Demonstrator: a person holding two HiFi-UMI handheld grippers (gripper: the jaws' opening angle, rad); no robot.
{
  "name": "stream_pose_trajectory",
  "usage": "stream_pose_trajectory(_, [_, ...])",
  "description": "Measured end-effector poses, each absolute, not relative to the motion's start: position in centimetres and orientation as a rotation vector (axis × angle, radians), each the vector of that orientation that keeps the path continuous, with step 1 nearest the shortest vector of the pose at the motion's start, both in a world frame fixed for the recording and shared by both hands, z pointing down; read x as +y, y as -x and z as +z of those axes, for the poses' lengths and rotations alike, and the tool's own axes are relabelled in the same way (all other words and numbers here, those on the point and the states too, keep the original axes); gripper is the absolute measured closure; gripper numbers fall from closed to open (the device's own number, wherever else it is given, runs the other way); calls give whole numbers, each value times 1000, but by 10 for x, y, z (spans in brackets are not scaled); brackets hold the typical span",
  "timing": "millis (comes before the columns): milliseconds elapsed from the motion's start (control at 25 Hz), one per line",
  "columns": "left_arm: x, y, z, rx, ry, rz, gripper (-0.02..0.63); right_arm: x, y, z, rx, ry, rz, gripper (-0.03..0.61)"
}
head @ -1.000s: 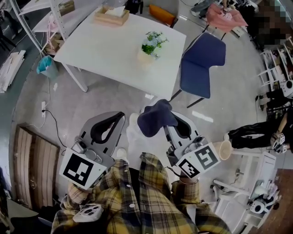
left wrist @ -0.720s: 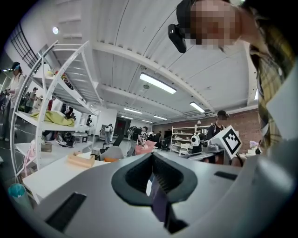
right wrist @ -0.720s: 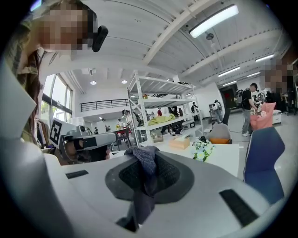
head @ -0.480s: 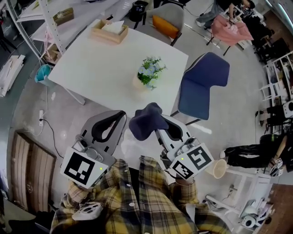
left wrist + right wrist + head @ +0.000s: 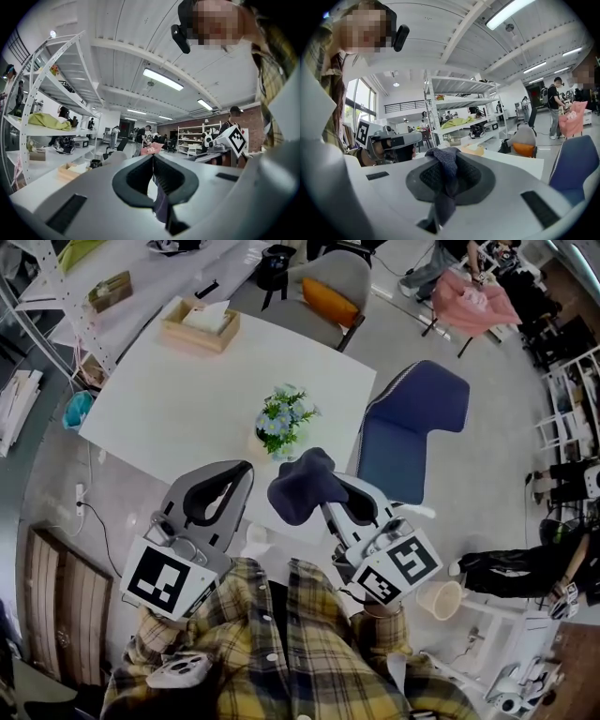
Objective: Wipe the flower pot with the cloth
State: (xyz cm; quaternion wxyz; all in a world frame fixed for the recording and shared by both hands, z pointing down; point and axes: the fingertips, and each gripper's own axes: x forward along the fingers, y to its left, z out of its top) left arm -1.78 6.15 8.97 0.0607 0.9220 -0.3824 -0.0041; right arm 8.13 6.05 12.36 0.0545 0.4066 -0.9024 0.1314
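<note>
Left claw [image 5: 246,470] level, tips together; right claw [image 5: 323,497] tight on cloth [image 5: 298,482].

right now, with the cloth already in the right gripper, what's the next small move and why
Probably ease the right gripper forward and slightly left until the cloth meets the side of the flower pot on the table. The cloth is pinched in its fingers, but the head view shows a gap between cloth and pot, so wiping cannot start. The left gripper is shut and empty.

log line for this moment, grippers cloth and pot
left hand-held gripper: shut, empty | right hand-held gripper: shut on dark blue cloth | cream flower pot: on white table, untouched
</note>
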Motion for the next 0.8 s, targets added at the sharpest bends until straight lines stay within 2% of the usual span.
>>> stream_pose_trajectory(400, [16, -10, 103, -1099, -2780, 29, 604, 28, -137, 124, -2674, -1360, 447, 563])
stream_pose_trajectory(800, [-14, -8, 109, -1058, -2779, 65, 604, 0, -155, 141, -2581, -1479, 503, 563])
